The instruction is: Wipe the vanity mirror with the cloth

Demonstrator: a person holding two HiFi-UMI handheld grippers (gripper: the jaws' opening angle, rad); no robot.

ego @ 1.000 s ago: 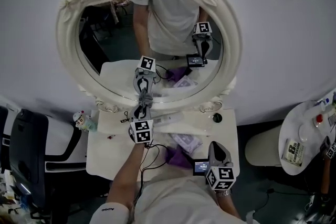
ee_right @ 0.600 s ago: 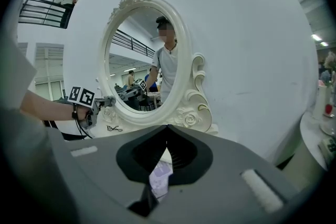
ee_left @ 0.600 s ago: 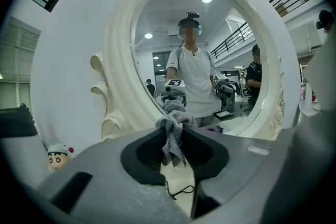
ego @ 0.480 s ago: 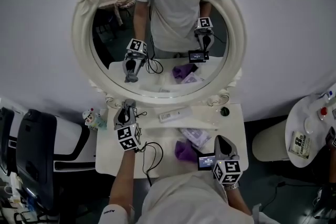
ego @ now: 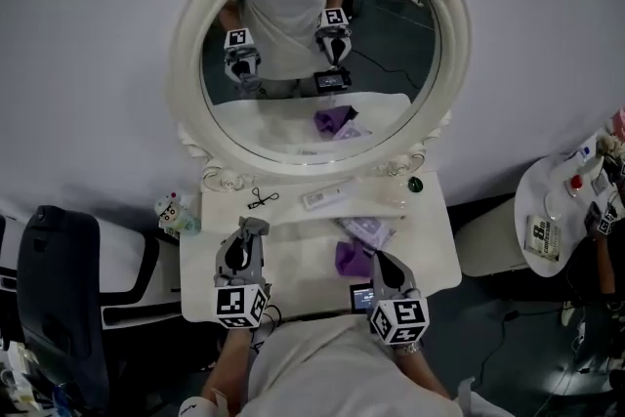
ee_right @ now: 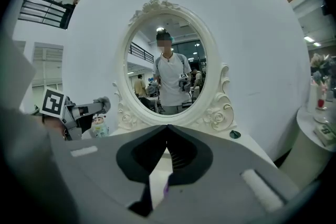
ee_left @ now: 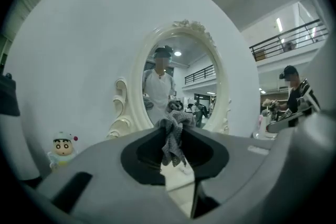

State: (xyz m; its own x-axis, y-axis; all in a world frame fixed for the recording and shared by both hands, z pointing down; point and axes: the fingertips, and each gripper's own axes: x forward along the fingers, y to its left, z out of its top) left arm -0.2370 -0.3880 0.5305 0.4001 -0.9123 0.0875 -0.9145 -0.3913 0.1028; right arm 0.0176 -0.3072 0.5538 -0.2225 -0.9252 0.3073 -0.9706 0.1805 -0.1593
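My left gripper (ego: 251,229) had pulled back from the vanity mirror (ego: 188,73) toward me, jaws clamped on the grey cloth (ee_left: 171,145), my right gripper (ego: 379,259) closed tight, empty, near right

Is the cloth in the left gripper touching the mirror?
Apart. Head view shows the left gripper, holding the cloth, over the table, clear of the mirror.

Off the glass! The left gripper (ego: 251,226) has pulled away from the mirror (ego: 391,34) and back across the desk (ego: 293,259) to its near edge, lower middle of the frame. The cloth (ee_left: 172,136) came with it, and it's now level with the right gripper (ego: 379,259).
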